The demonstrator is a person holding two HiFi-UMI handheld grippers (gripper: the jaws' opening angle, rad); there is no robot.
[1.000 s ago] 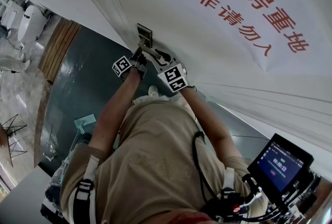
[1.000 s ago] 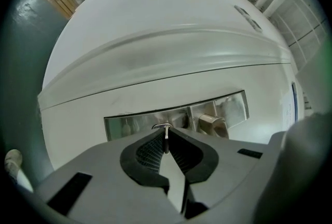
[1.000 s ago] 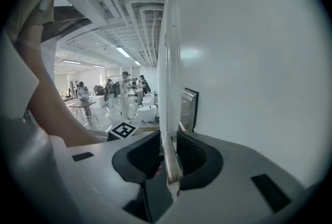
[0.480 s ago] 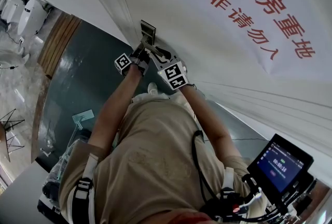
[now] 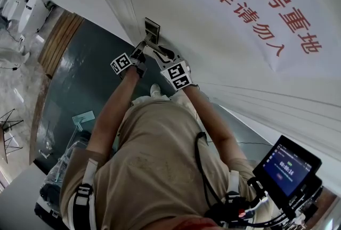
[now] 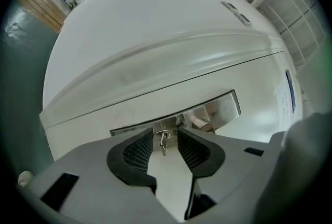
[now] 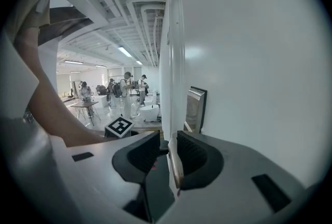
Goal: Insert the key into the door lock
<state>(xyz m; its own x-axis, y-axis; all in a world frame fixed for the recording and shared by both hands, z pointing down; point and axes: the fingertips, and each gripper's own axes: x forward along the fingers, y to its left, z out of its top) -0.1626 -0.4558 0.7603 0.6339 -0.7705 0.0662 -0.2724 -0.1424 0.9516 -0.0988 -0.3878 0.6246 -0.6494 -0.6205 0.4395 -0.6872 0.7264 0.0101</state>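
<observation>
A small silver key (image 6: 163, 140) with its ring sticks out of the lock in the steel lock plate (image 6: 223, 109) on the white door (image 6: 155, 36). My left gripper (image 6: 165, 146) is open. Its jaws have just been opening, and the key stands between the pads with neither touching it. In the head view the left gripper (image 5: 139, 53) is at the plate (image 5: 152, 27), and the right gripper (image 5: 160, 58) is just below it. The right gripper (image 7: 166, 158) has the pale door handle lever (image 7: 174, 163) between its jaws, pressed against one pad.
The door carries large red characters (image 5: 266, 5). A tablet (image 5: 287, 162) hangs at my lower right. Dark green floor (image 5: 80, 80) lies to the left. In the right gripper view, several people stand far off by a table (image 7: 85, 106) in the hall.
The left gripper's marker cube has shifted slightly left and rolled a little. The right gripper has stayed on the handle.
</observation>
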